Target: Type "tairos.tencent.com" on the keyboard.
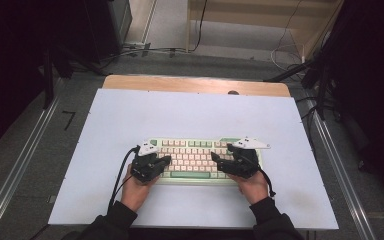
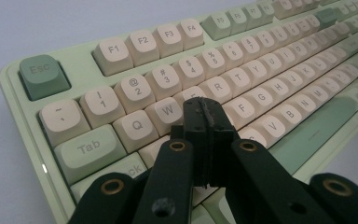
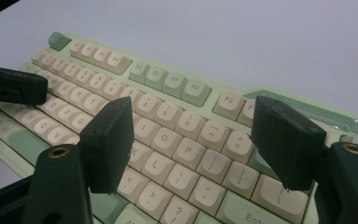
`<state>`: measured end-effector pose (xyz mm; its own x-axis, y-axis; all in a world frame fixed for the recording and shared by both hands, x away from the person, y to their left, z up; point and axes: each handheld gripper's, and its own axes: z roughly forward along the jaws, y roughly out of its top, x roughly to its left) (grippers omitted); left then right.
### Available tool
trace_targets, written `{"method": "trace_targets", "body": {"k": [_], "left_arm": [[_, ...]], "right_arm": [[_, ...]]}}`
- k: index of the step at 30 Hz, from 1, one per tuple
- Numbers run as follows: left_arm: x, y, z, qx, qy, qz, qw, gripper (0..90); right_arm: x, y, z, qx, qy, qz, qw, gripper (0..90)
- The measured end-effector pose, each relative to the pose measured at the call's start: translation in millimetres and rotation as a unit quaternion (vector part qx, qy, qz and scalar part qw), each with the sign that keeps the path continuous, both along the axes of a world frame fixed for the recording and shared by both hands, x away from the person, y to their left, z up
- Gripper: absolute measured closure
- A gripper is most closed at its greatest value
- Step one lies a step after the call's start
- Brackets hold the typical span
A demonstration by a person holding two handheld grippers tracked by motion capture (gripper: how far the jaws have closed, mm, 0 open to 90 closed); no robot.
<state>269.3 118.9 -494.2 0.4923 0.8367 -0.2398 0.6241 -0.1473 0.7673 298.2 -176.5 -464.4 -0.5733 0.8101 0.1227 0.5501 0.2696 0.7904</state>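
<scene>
Keyboard (image 1: pixel 192 159): pale green case with cream and green keycaps, flat on the white desk (image 1: pixel 190 115), near the front edge and about midway across.
Left gripper (image 1: pixel 166 160): held in the left hand (image 1: pixel 139 187) at the keyboard's left end; jaws pressed together with nothing between them; closed tips poised above the letter keys around E and D in the left gripper view (image 2: pixel 205 114); contact with a keycap not clear.
Right gripper (image 1: pixel 215 159): held in the right hand (image 1: pixel 252 186) at the keyboard's right end; jaws standing wide apart in the right gripper view (image 3: pixel 191 135), straddling the keys around O, P, L and the brackets; nothing gripped, pads apart from the keycaps as far as can be told.
Esc key (image 2: pixel 43 74): dark green, at the top left corner of the keyboard, well clear of the closed tips.
Space bar (image 2: pixel 314 133): green, along the near row, to the right of the left gripper in its own view.
Sleeves (image 1: pixel 105 222): dark, entering from the bottom edge of the high view.
Desk surroundings: grey floor, cables and metal rails (image 1: pixel 20 165) at either side.
</scene>
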Motion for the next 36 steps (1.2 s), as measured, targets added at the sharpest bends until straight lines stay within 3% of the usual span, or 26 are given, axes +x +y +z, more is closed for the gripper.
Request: {"method": "trace_targets", "body": {"k": [2,7,11,18,29,36], "left_arm": [[-1.8,2.3,4.0,-0.016,-0.01,0.002,0.9998,82.5],[-6.3,10.7,15.3,-0.032,-0.053,0.024,0.9978,52.0],[-5.2,19.2,18.0,-0.037,-0.057,0.05,0.9964,42.4],[-1.6,28.3,15.3,-0.035,-0.055,0.076,0.995,42.0],[-1.7,28.1,13.9,-0.029,-0.059,0.077,0.9948,39.3],[-2.4,27.3,13.8,-0.025,-0.06,0.076,0.995,39.0]], "right_arm": [[0.1,-0.3,0.1,0.0,-0.001,0.0,1.0,28.3],[0.4,-1.6,0.5,0.003,-0.002,-0.003,1.0,28.3],[-0.5,-1.3,0.8,0.001,-0.006,-0.003,1.0,29.6],[-3.2,-1.8,1.5,0.003,-0.02,-0.003,0.9998,43.8],[-7.5,-6.4,4.1,0.016,-0.024,0.012,0.9995,84.1],[-14.2,-12.2,5.5,0.02,-0.026,0.016,0.9993,87.5]]}}
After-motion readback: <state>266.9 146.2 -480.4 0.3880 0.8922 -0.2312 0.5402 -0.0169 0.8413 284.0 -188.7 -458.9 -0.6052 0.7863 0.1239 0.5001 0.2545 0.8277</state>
